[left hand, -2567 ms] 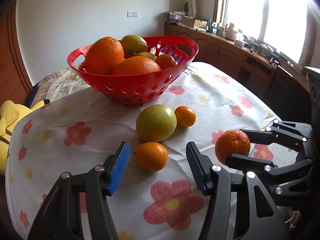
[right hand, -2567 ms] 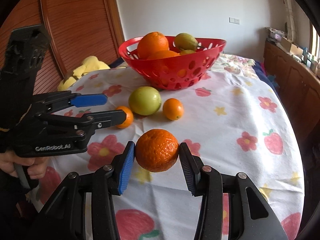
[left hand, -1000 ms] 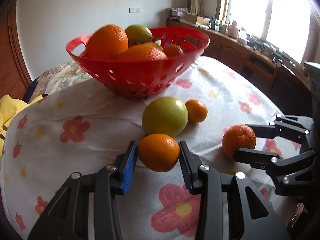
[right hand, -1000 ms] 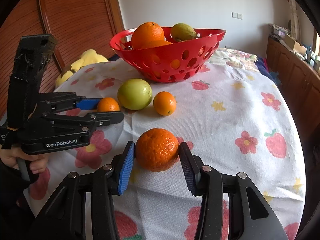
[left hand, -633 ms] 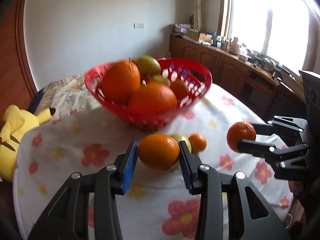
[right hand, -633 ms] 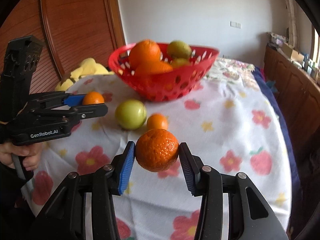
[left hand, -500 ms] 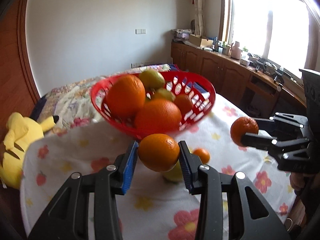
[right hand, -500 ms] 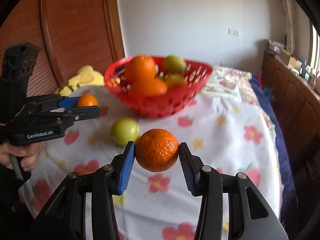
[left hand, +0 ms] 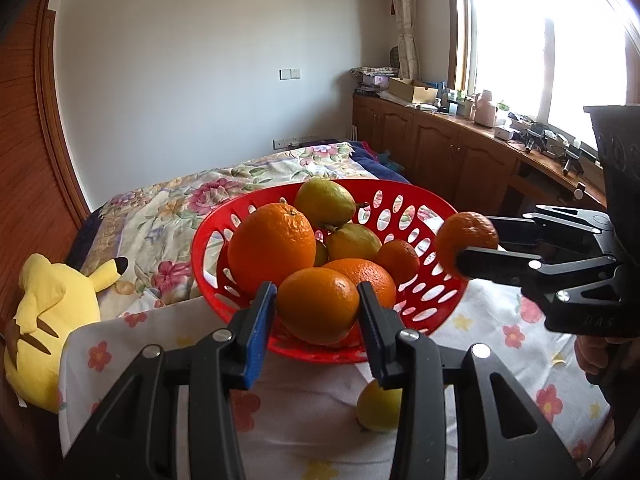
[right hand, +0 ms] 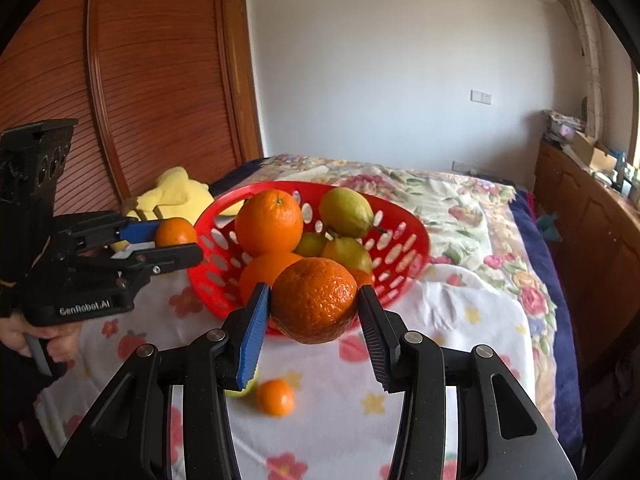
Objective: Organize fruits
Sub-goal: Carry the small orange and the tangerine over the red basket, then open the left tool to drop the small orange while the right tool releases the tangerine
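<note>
We are seeing a smooth orange [left hand: 318, 309] and a pebbly mandarin [right hand: 314, 300] hanging before the red basket [left hand: 434, 304], which is sitting near the table's far edge.

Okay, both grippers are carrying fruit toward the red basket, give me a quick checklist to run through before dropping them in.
1. Left gripper clamped on the smooth orange: ok.
2. Right gripper clamped on the bumpy-skinned mandarin: ok.
3. Red perforated plastic basket upright on the floral tablecloth: ok.
4. Both fruits fully above the basket's opening: cannot tell; they show near its rim.
5. Room in the basket: ok, though fruit is piled high on one side.
6. Loose fruit left on the cloth: not ok; a small orange and a green fruit remain.
</note>
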A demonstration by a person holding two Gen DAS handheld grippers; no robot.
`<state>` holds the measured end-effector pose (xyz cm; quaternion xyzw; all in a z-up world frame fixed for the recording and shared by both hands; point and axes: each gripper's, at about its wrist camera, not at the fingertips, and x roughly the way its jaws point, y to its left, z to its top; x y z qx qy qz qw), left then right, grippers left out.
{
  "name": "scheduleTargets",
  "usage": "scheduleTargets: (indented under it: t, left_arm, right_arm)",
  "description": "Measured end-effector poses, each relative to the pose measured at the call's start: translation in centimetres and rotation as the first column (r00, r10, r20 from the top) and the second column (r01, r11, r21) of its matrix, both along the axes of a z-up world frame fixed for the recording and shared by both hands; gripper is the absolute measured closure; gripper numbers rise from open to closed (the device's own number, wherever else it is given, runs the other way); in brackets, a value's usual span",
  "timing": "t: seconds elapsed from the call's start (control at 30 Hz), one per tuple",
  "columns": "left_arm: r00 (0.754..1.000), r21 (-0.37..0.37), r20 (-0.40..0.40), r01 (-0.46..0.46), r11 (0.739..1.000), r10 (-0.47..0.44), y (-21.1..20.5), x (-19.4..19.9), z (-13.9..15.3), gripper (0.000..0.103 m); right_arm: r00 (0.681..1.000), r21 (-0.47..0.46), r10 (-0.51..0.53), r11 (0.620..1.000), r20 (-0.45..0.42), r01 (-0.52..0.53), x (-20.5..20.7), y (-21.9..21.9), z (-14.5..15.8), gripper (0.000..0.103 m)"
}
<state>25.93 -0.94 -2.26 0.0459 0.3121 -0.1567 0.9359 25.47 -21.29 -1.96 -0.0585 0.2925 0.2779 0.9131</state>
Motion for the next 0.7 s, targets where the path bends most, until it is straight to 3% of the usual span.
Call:
scheduleTargets:
  t: [0.33,0.7]
  left_arm:
    - [0.999,-0.011,-0.049,-0.015,1.000,0.014,0.4,1.9,-2.3,0.064]
    - [0.999,-0.029,-0.042,-0.014,0.999,0.012,0.4,1.8,-2.4,0.064]
  right_arm:
    - [0.999,-0.009,0.026,1.000,-0.023,-0.027,2.0,1.3,-1.7,0.057]
    - [0.998,-0.012,0.042,0.999,-0.040,-0.043,2.0,1.7,-2.4,0.057]
